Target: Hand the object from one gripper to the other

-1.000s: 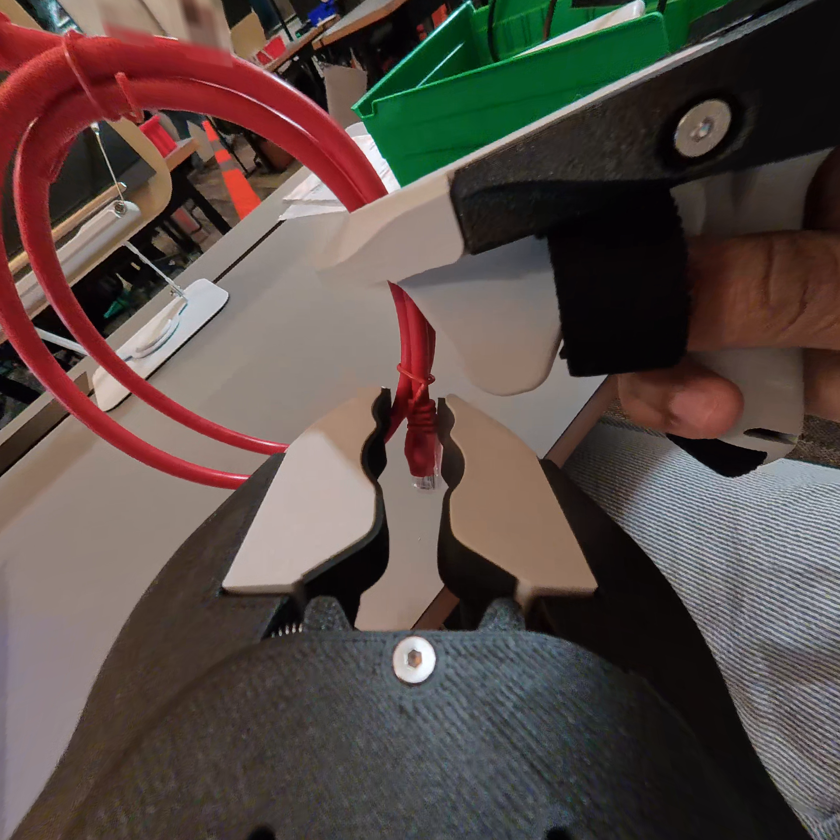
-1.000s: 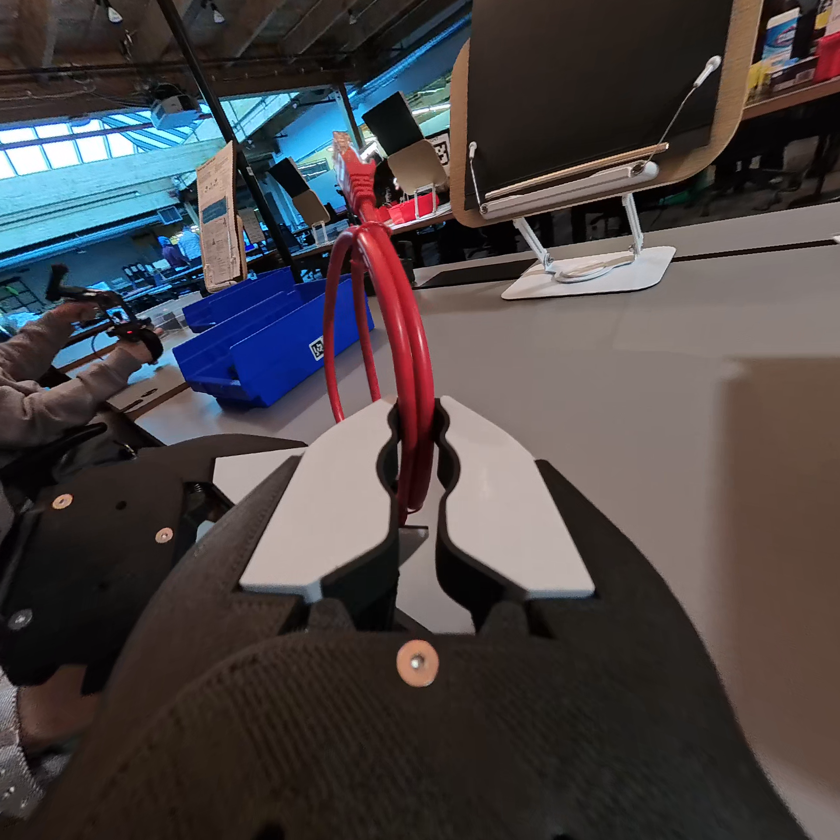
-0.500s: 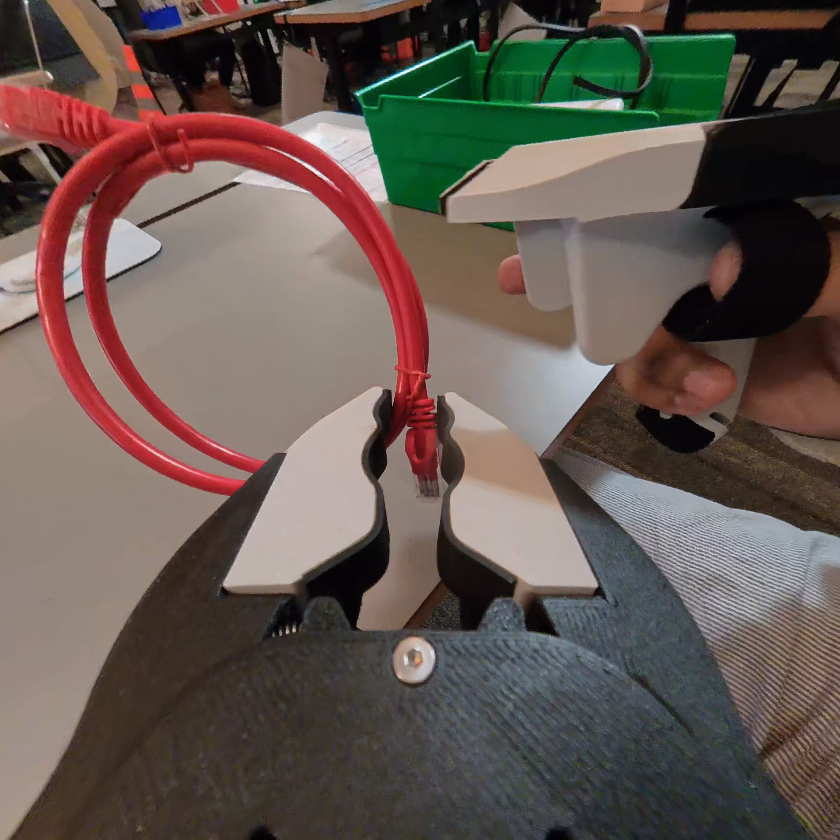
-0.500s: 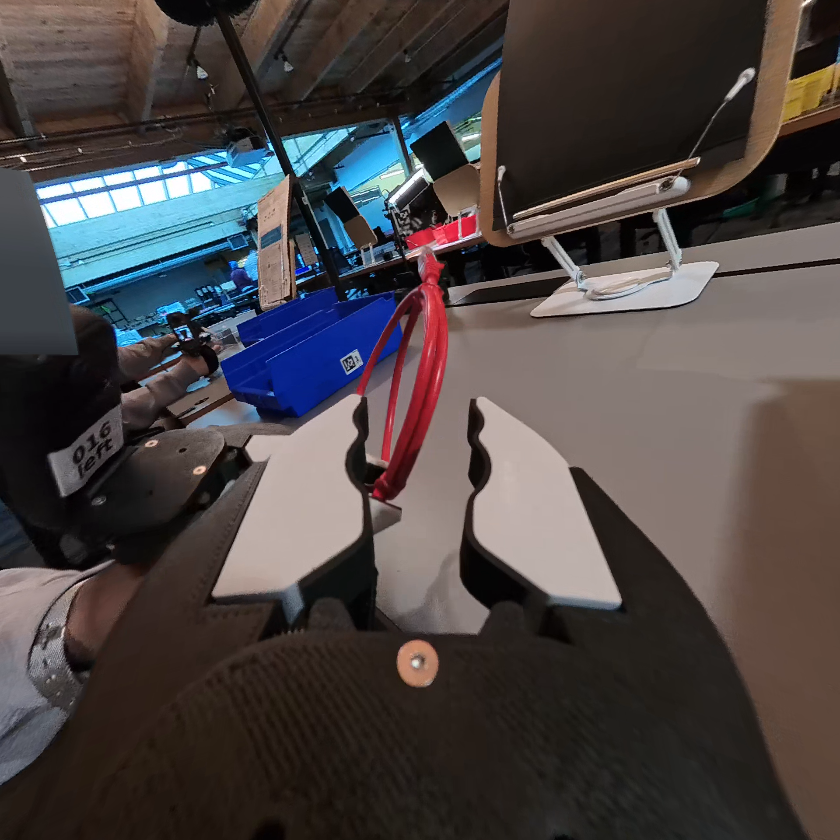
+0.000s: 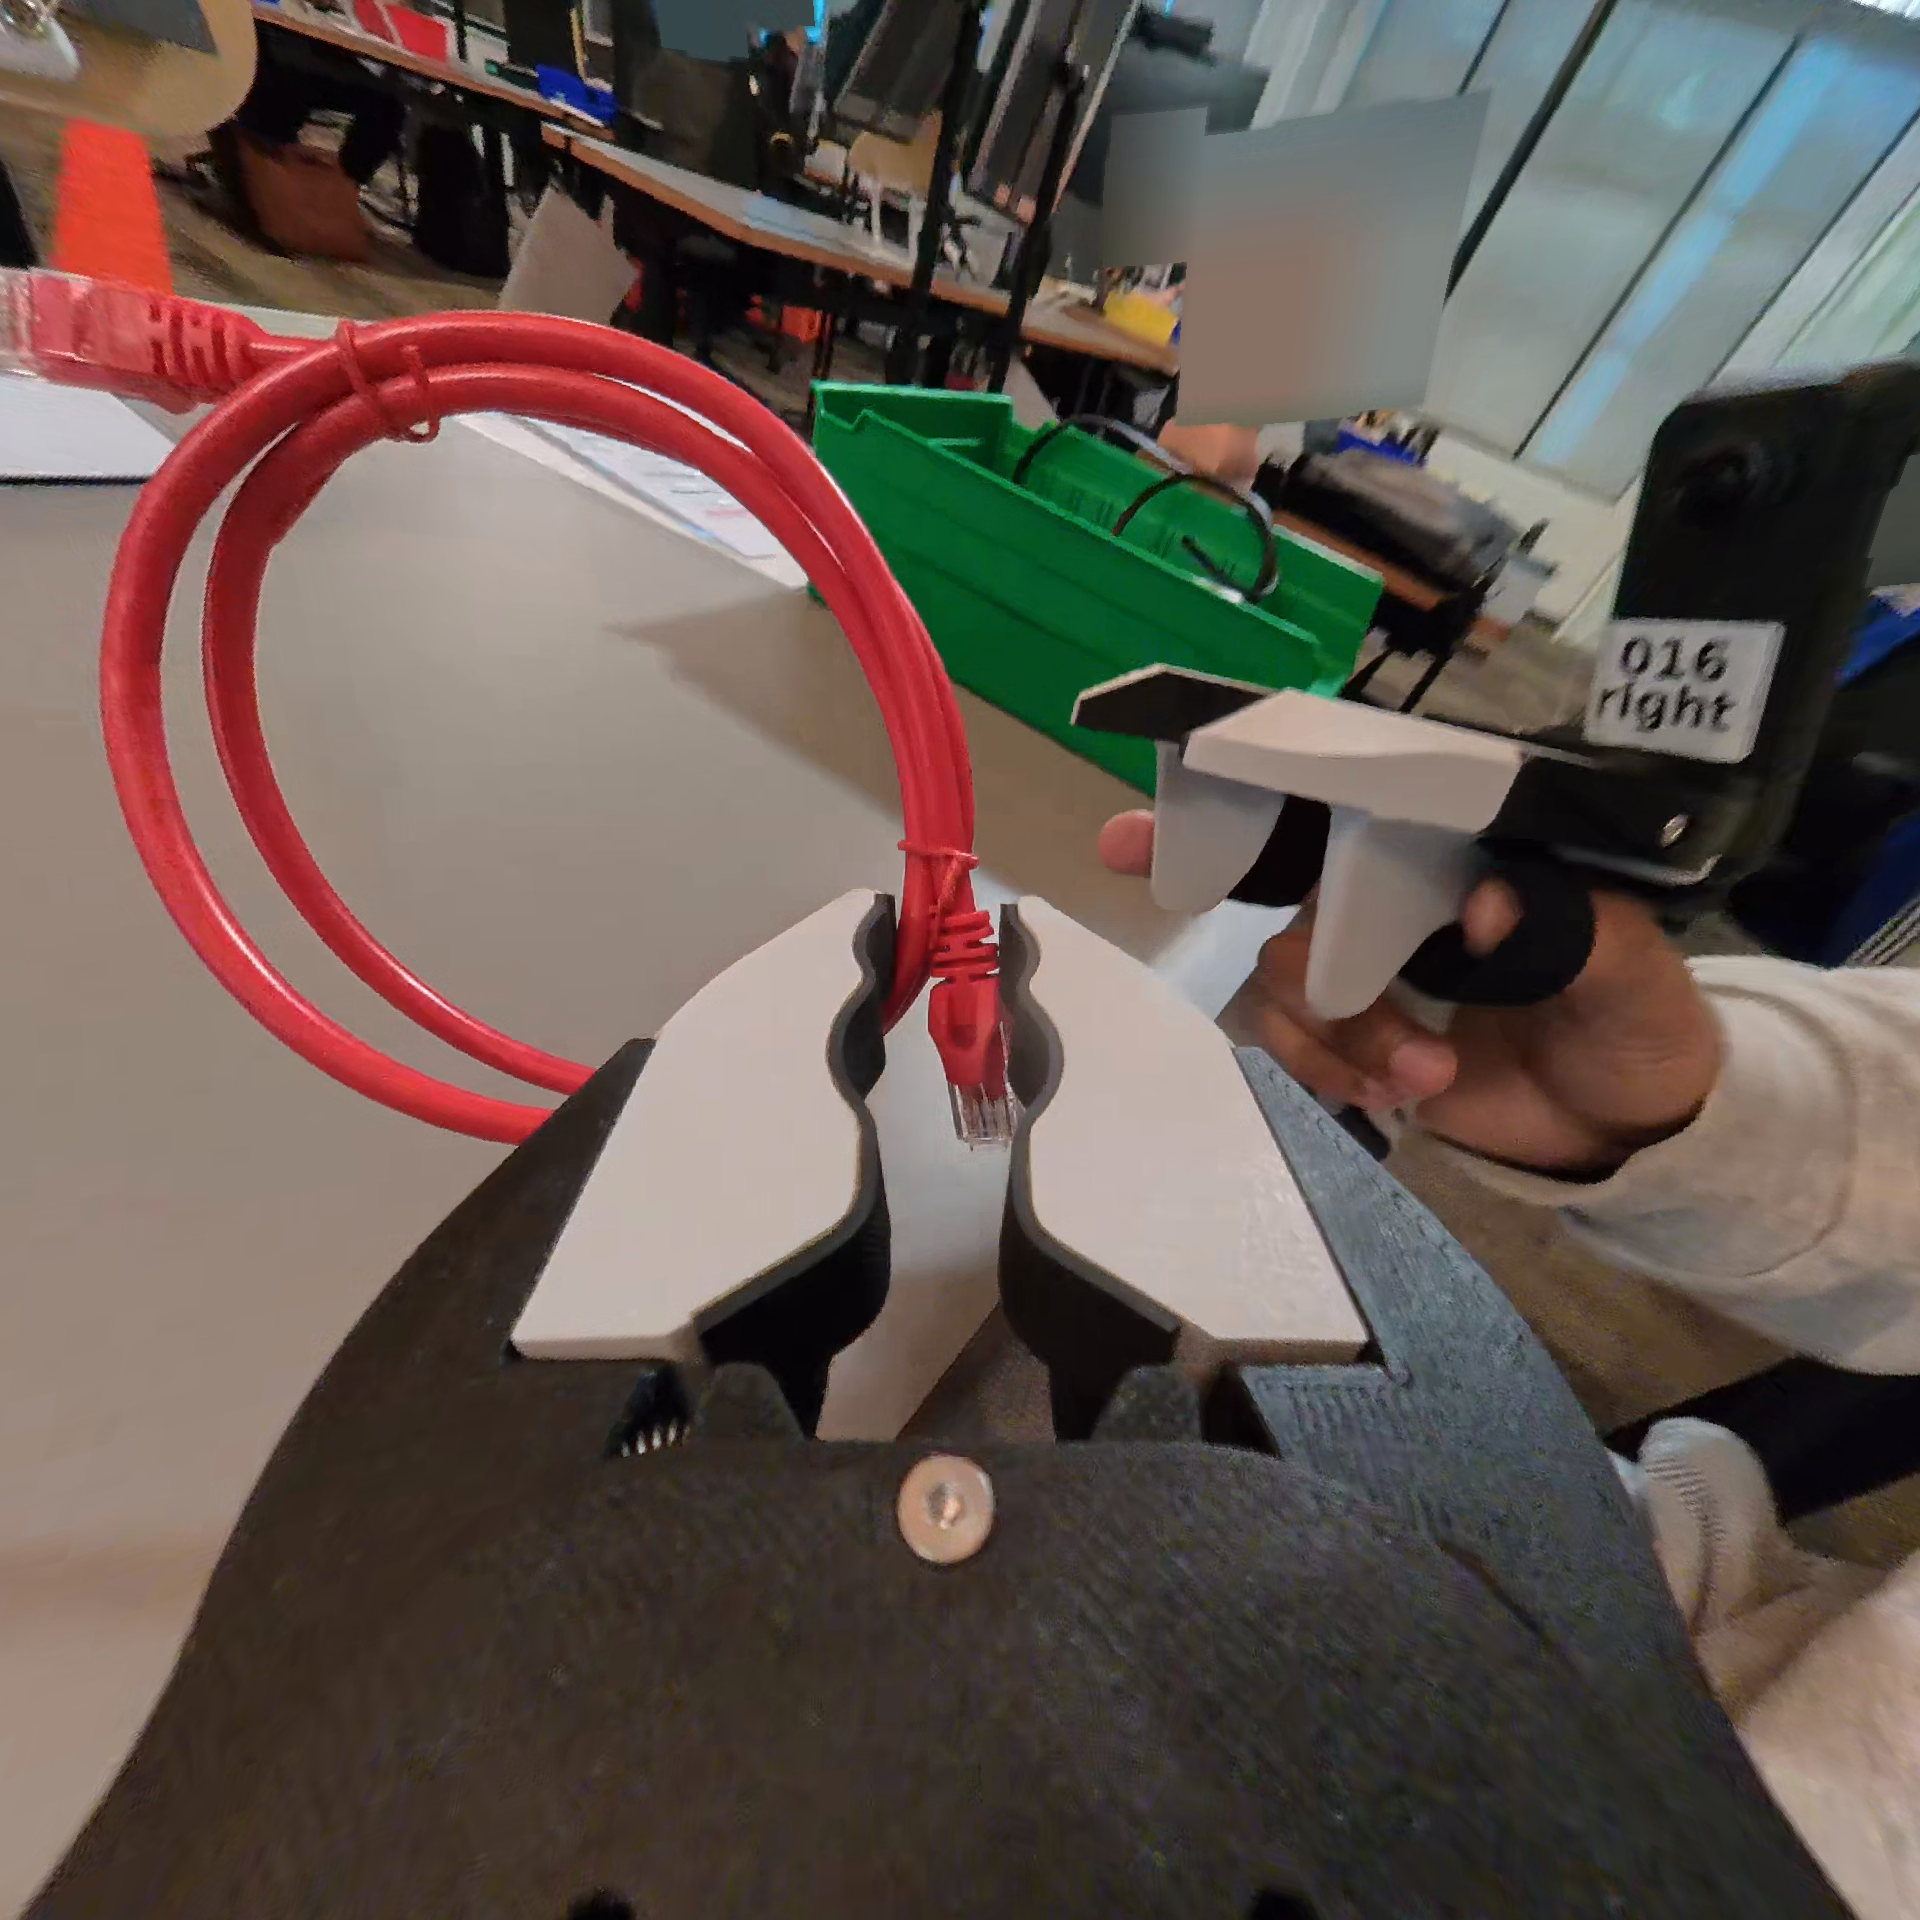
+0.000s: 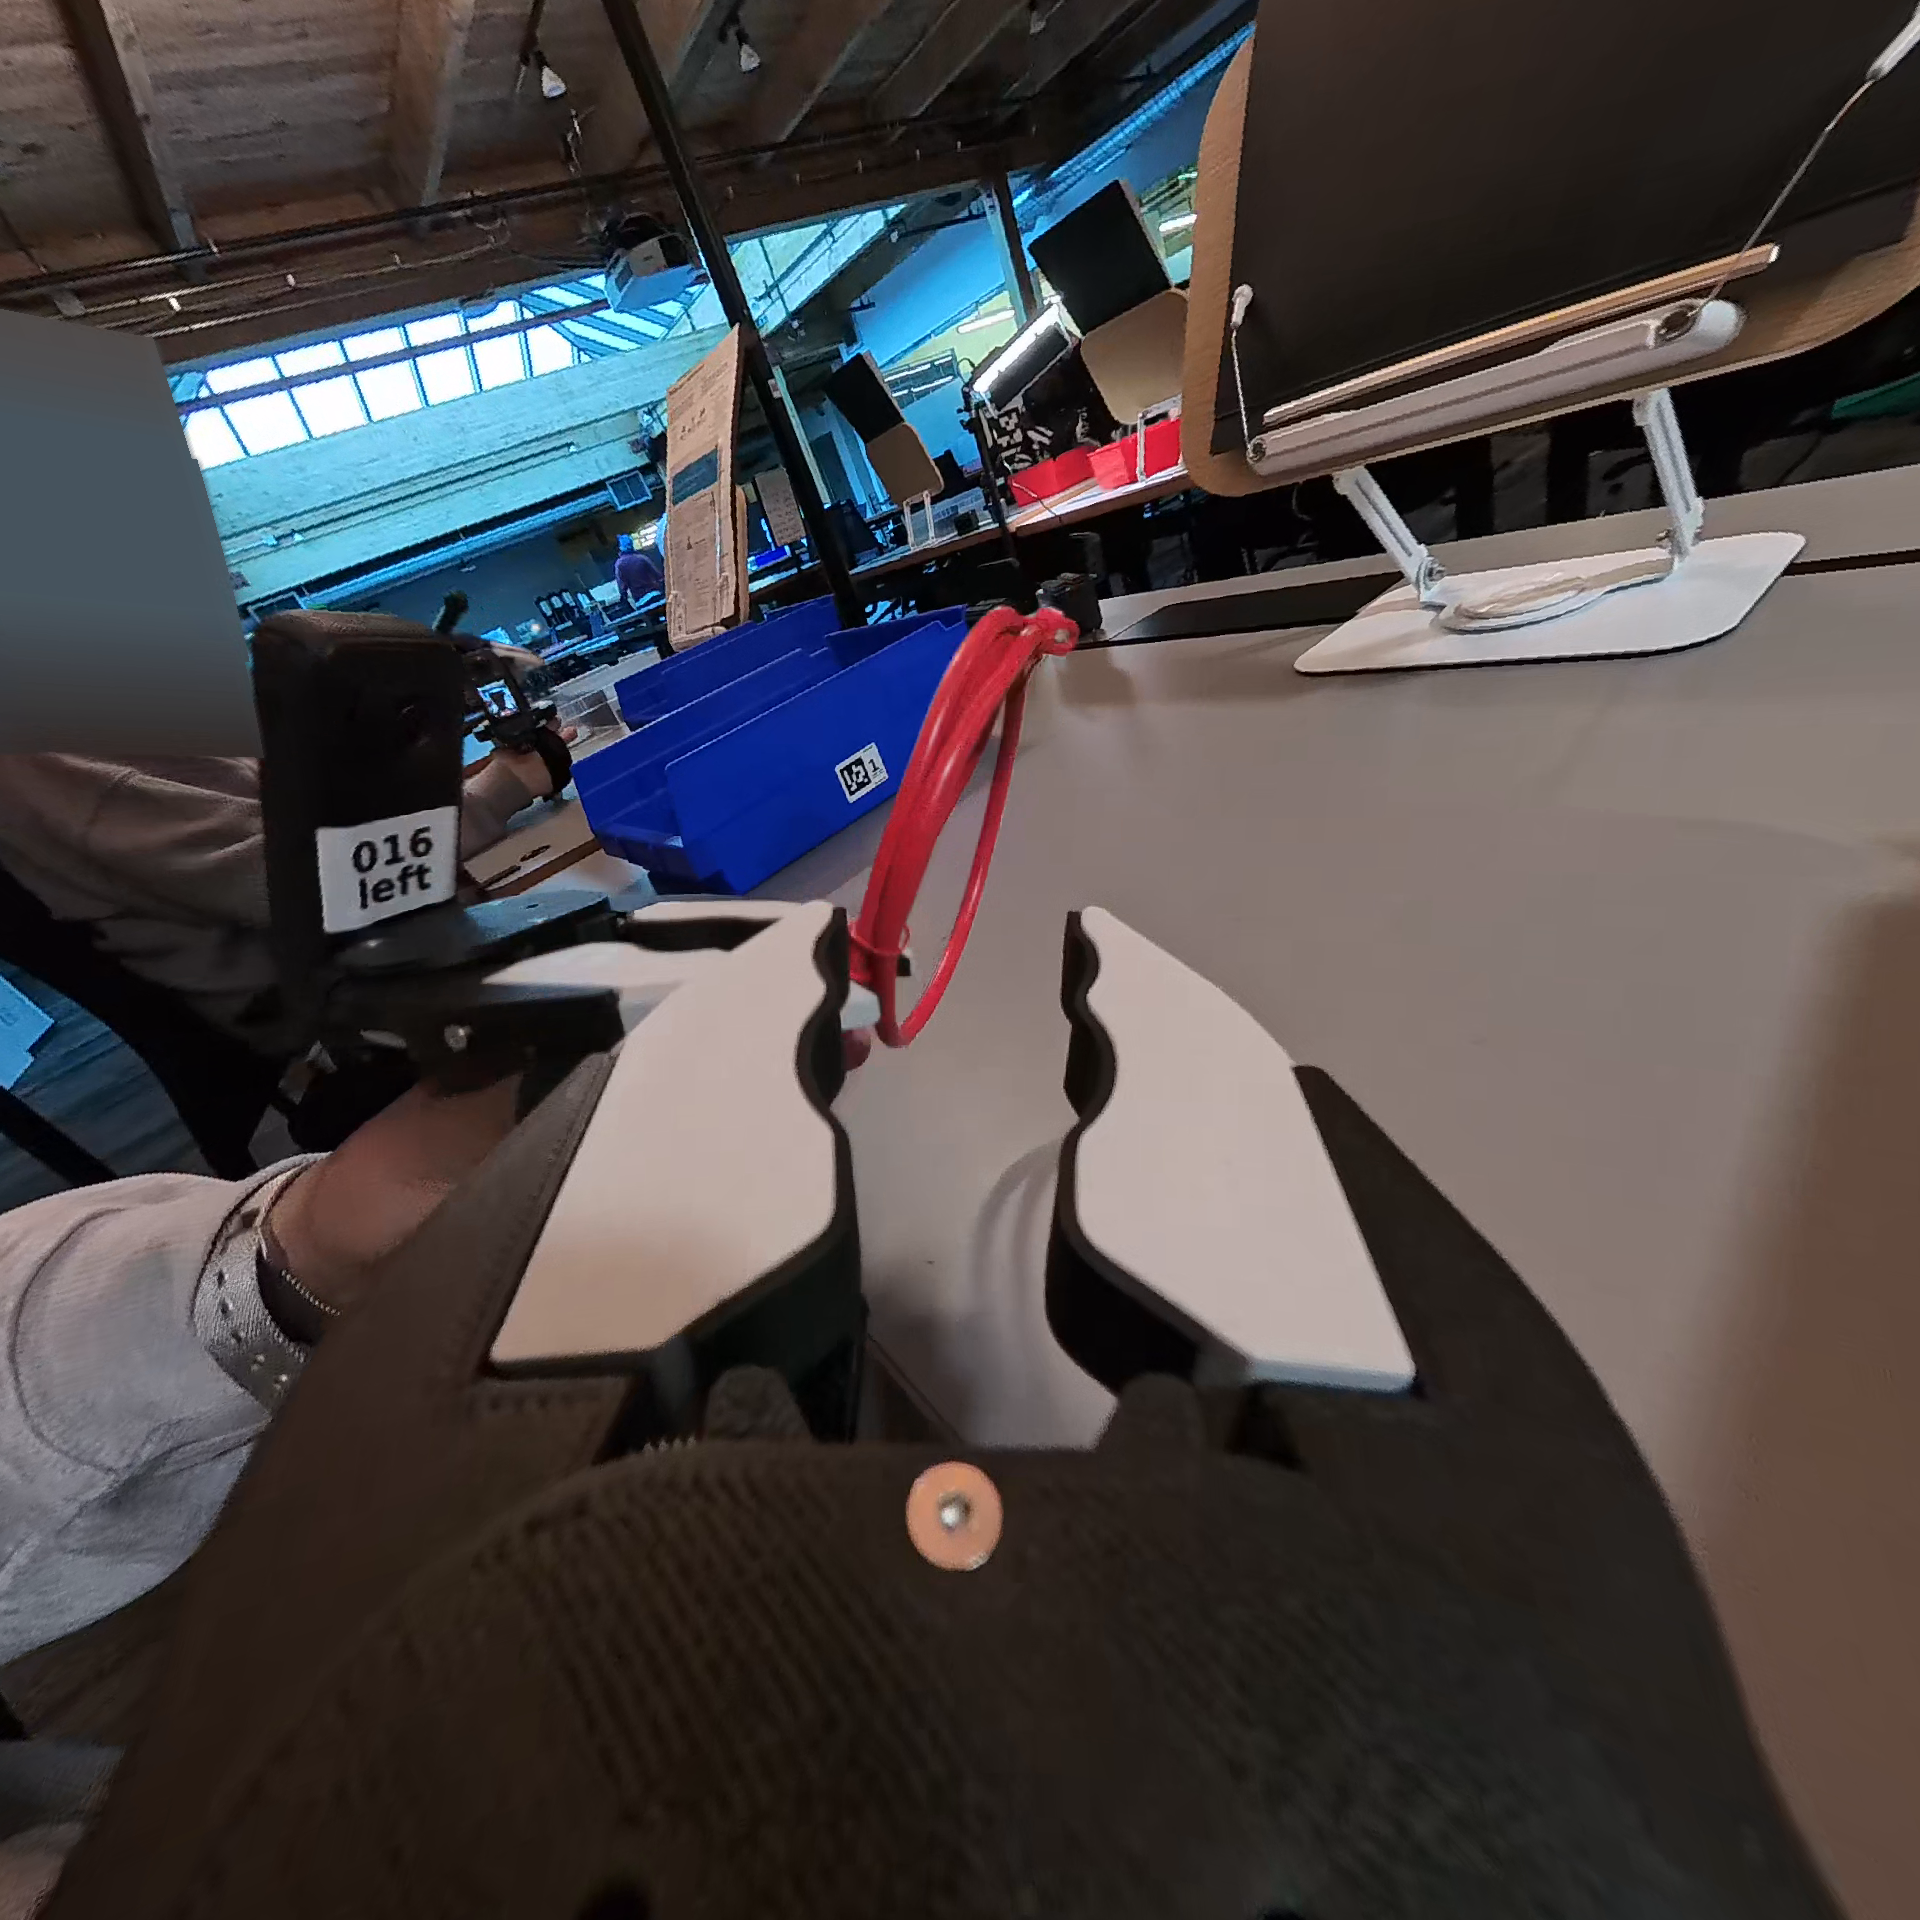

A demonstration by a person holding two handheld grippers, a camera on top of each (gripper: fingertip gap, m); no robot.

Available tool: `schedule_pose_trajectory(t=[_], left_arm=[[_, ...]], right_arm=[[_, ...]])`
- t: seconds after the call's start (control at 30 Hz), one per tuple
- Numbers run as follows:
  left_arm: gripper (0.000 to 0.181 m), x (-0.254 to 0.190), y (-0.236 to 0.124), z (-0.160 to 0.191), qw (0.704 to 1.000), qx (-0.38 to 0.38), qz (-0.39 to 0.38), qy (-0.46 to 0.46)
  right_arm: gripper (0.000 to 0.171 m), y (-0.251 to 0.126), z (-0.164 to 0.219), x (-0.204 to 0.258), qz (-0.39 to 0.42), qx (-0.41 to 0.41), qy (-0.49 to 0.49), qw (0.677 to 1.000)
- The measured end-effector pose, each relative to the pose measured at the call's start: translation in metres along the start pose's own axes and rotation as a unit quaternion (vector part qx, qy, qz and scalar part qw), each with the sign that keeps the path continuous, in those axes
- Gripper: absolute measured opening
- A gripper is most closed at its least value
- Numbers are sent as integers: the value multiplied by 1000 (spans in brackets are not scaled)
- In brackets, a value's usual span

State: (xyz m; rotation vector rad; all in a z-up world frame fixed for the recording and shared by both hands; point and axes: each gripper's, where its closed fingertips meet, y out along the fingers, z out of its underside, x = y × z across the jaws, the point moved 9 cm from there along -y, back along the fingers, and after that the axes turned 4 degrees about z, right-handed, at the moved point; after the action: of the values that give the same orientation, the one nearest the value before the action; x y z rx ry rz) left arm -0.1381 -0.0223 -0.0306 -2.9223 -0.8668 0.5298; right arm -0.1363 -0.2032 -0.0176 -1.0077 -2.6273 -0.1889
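Left tongs (image 5: 945,977) clamped on a coiled red network cable (image 5: 520,436), fingers pinching the strands and one plug just below a thin red tie. Coil standing upright above the grey counter (image 5: 468,727), second plug (image 5: 94,338) jutting from its top, bound by another tie. Right tongs (image 6: 951,997) spread wide and holding nothing, parted fingers framing bare counter, cable (image 6: 935,790) just ahead and left of the gap, apart from both pads. Seen from the left wrist view, right tongs (image 5: 1236,717) held off to the side near the counter's near edge, gripped in a hand (image 5: 1486,1029) with a pale sleeve. Green bin (image 5: 1039,561) holding black cables near the counter's far right side. From the right wrist view, blue bins (image 6: 758,748) along the counter's far left edge; white stand (image 6: 1558,603) carrying a dark board toward the far right corner.
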Motion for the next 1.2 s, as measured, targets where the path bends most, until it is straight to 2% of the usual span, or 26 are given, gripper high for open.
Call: schedule_pose_trajectory(t=[0.27, 0.43, 0.6, 0.9, 1.07, 1.2], left_arm=[[18, 0, -7, -8, 989, -72, 101, -80], [18, -7, -8, -10, 975, -96, 170, -102], [18, -11, -9, -13, 955, -119, 230, -148], [18, -14, 0, -5, 942, -82, 267, -184], [18, -13, -2, -7, 900, -117, 322, -270], [18, -7, -6, -10, 863, -145, 360, -324]], right_arm=[[40, 1, 2, 2, -22, 6, -1, 1000], [50, -2, -1, 13, -98, -20, -3, 995], [54, -1, 2, 19, -124, -14, -23, 992], [54, -4, -3, 9, -137, -26, 22, 990], [54, -3, -1, 3, -134, -14, 30, 990], [56, -2, 3, 2, -142, 12, -55, 988]])
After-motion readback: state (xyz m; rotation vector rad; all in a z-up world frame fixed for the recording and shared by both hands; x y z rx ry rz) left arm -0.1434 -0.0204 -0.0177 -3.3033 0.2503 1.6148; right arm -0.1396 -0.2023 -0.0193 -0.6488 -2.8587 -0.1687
